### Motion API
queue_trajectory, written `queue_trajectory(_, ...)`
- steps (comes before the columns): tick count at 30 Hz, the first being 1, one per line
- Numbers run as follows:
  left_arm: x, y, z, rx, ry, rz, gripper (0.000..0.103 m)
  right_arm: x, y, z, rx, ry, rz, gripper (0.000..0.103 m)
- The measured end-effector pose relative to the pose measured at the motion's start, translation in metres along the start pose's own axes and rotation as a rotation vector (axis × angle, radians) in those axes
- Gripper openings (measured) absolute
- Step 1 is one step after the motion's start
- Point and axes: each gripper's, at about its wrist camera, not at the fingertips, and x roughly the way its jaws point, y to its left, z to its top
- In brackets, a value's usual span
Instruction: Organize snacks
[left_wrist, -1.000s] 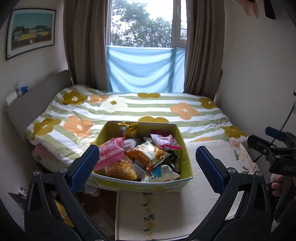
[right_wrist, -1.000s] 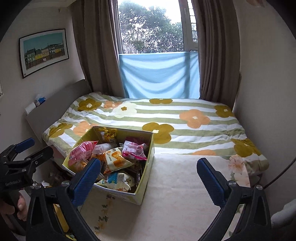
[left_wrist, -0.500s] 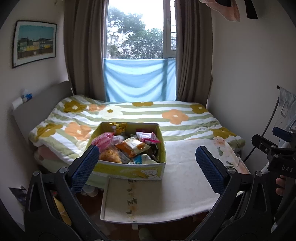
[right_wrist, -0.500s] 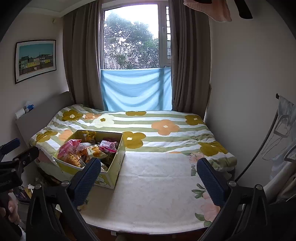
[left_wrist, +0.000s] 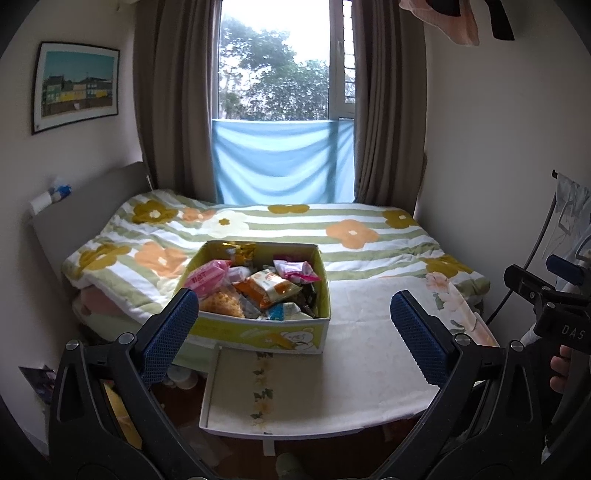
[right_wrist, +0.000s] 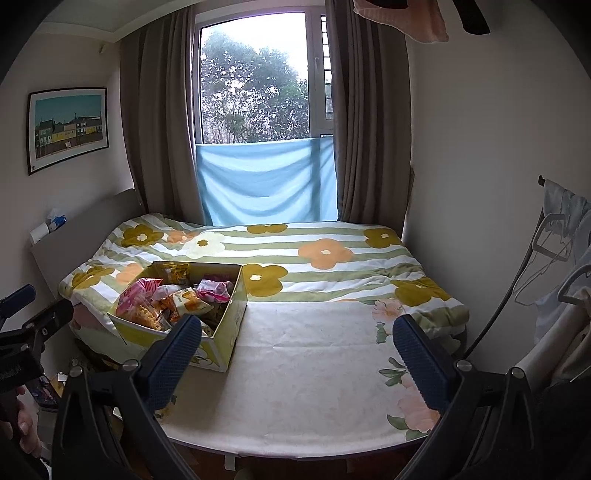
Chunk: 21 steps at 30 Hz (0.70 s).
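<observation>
A yellow-green cardboard box (left_wrist: 258, 336) full of snack packets stands on a white floral-cloth table (left_wrist: 332, 387) at the foot of the bed. It also shows in the right wrist view (right_wrist: 221, 347) at the table's left side. A pink packet (left_wrist: 205, 277) and an orange packet (left_wrist: 266, 290) lie on top. My left gripper (left_wrist: 295, 332) is open and empty, well back from the box. My right gripper (right_wrist: 297, 350) is open and empty, over the table to the right of the box.
A bed with a flowered striped quilt (left_wrist: 295, 229) lies behind the table. A headboard shelf (left_wrist: 48, 206) is at the left. A clothes rack with hangers (right_wrist: 554, 258) stands at the right wall. Clutter lies on the floor below the table's left edge (left_wrist: 177, 380).
Both grippers have pulled back and up from the box, so it looks smaller and farther. In the last half second there is little further motion. Both stay open.
</observation>
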Motion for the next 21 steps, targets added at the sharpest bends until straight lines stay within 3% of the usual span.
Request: queue_trajectory(21,0.0063,-0.0025,-0.0004,0.0,-0.003,0.013,0.103,0.0051,-0.0053,0.0002,-0.007,0.009,-0.02,0.103)
